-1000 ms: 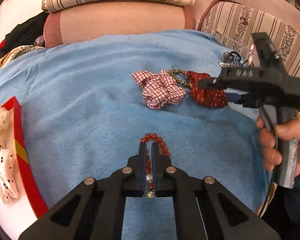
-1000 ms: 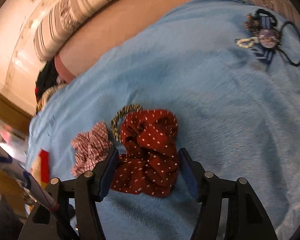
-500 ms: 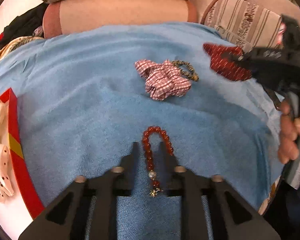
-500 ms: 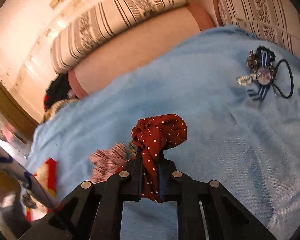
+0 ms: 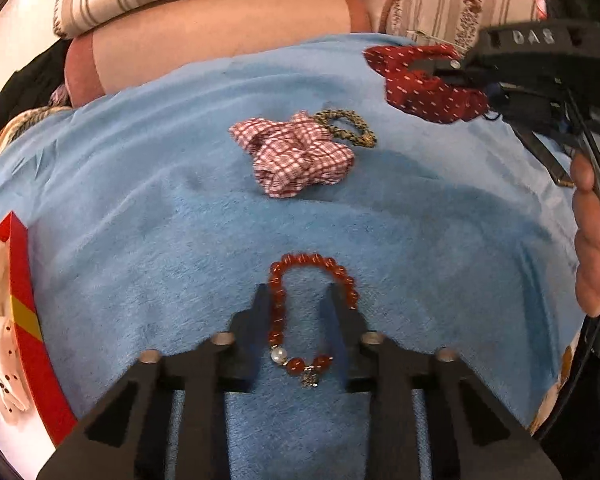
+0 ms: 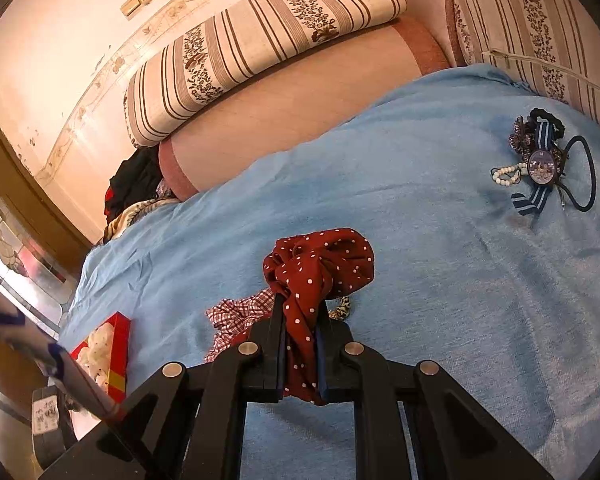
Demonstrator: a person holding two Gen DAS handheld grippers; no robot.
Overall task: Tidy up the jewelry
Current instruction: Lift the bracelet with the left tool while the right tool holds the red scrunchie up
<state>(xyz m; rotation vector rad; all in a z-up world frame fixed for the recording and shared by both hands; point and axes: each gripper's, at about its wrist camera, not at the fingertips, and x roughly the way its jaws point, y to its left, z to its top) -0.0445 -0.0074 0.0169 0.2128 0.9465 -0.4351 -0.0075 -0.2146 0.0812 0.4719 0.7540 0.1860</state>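
My left gripper (image 5: 298, 294) is open, its fingers on either side of a red bead bracelet (image 5: 278, 304) that lies on the blue blanket (image 5: 140, 220). My right gripper (image 6: 300, 304) is shut on a dark red polka-dot scrunchie (image 6: 320, 264) and holds it above the blanket; the scrunchie also shows in the left wrist view (image 5: 424, 88). A red-and-white checked scrunchie (image 5: 296, 156) and a braided olive hair tie (image 5: 350, 128) lie at the blanket's middle. A red box (image 5: 24, 320) holding white dotted fabric sits at the left edge.
A cluster of hair ties, a striped ribbon badge and white beads (image 6: 540, 164) lies at the blanket's far right. Striped cushions (image 6: 260, 40) and a pink bolster (image 6: 300, 108) line the back. Dark clothes (image 6: 136, 184) lie at the back left.
My left gripper opened and let go of the bead bracelet, which now lies on the blanket. My right gripper closed on the polka-dot scrunchie and lifted it.
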